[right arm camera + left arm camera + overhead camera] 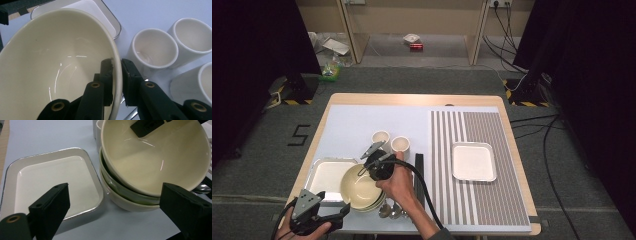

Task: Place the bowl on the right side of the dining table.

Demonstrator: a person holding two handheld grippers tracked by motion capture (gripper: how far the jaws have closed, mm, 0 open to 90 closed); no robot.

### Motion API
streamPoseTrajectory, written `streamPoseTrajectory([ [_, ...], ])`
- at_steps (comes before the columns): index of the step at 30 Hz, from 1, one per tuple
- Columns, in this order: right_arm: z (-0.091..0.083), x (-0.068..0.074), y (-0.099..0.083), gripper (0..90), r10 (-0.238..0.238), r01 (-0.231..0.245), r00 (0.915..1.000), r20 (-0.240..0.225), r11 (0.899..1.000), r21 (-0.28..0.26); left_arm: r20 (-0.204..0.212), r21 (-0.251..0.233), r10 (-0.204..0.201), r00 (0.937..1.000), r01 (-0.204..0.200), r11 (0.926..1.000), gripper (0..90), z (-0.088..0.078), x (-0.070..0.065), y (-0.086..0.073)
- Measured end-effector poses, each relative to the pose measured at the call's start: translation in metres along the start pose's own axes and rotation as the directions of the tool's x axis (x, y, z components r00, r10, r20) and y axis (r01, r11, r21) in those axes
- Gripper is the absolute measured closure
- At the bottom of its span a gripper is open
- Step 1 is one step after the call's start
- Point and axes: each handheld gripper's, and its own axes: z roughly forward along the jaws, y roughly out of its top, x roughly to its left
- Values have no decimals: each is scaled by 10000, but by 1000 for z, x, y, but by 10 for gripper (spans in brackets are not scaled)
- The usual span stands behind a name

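A stack of three bowls (361, 192) stands at the table's front left: a cream bowl (155, 157) on top, a green one (117, 188) under it, a pale one (125, 203) at the bottom. My right gripper (117, 68) is shut on the top bowl's (57, 65) far rim, one jaw inside and one outside. That bowl sits tilted on the stack. In the high view the right gripper (364, 171) reaches in from above the stack. My left gripper (116, 191) hangs open just in front of the stack and holds nothing; it shows at the front corner (343, 212).
A white tray (328, 175) lies left of the bowls, another (473, 161) on the striped mat (507, 200). Cups (381, 137) (400, 144) stand behind the bowls; a third cup (200, 82) is close by. Spoons (392, 211) and a black bar (419, 172) lie right of the stack.
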Motion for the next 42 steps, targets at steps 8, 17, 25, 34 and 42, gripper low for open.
streamPoseTrajectory([
  [8,-6,3,4,837,-554,555,9983,177,9985,-32,266,-154,-13,9996,17,9999,148,-1,-1,-2],
  [17,-5,0,-1,835,-138,133,9998,-110,9990,-435,407,-212,-36,9992,44,9998,148,-3,0,-4],
  [25,-9,4,1,831,-495,505,9986,176,9965,-669,150,-320,-87,9998,92,9994,148,-3,3,-3],
  [34,-9,4,4,827,-568,581,9980,273,9971,-490,10,-172,-102,9999,102,9998,115,2,2,-3],
  [42,-8,1,8,817,-325,325,9995,4,9992,-217,-132,-147,-167,9998,165,9998,76,3,2,-3],
])
